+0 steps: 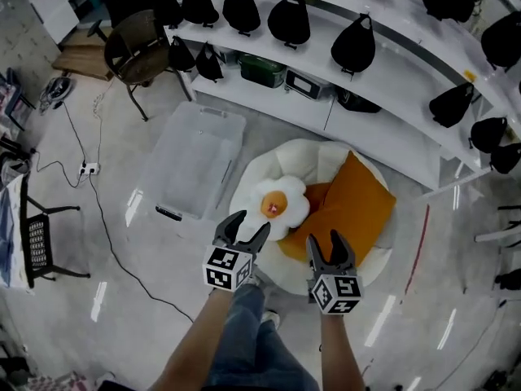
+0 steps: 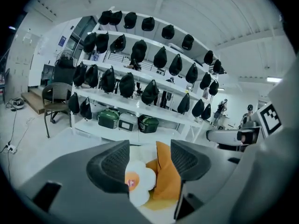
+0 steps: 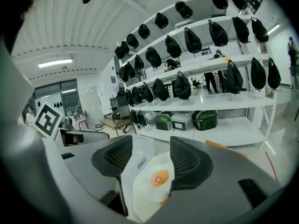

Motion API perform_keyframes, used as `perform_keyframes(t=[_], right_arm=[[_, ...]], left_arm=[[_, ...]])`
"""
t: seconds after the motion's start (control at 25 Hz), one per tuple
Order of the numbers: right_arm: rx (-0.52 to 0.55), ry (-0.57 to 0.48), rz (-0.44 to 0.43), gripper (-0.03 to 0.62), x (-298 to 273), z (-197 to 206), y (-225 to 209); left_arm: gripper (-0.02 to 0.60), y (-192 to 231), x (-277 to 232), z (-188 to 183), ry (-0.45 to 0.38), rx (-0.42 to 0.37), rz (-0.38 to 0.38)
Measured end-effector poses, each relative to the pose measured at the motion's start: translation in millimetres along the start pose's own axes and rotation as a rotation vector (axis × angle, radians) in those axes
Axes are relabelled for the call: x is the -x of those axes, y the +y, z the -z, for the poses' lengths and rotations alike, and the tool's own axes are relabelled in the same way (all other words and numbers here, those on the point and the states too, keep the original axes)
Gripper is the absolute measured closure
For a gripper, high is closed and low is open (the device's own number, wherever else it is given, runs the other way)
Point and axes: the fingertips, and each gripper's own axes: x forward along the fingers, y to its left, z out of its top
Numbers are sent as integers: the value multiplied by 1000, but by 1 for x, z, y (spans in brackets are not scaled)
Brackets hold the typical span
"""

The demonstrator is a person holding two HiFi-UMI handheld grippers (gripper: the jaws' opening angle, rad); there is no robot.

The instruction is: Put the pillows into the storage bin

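Glossy floor carries the lot: egg pillow and orange pillow piled at my 12 o'clock, bin at 10. I have left gripper and right gripper both gaping, empty. Pinching only fabric could let a pillow slip short of the bin.

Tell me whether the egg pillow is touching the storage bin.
Apart. The head view shows the egg pillow lying on the white cushion, with bare cushion between it and the storage bin.
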Motion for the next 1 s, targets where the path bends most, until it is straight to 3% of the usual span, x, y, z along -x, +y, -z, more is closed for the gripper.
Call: perform_keyframes(t=[0.52, 1.0], right_arm=[[12, 206, 34, 349, -158, 96, -52], [28, 457, 122, 346, -265, 228, -113]], left_arm=[[311, 94, -120, 103, 177, 74, -13], [290, 180, -205, 262, 371, 160, -81]])
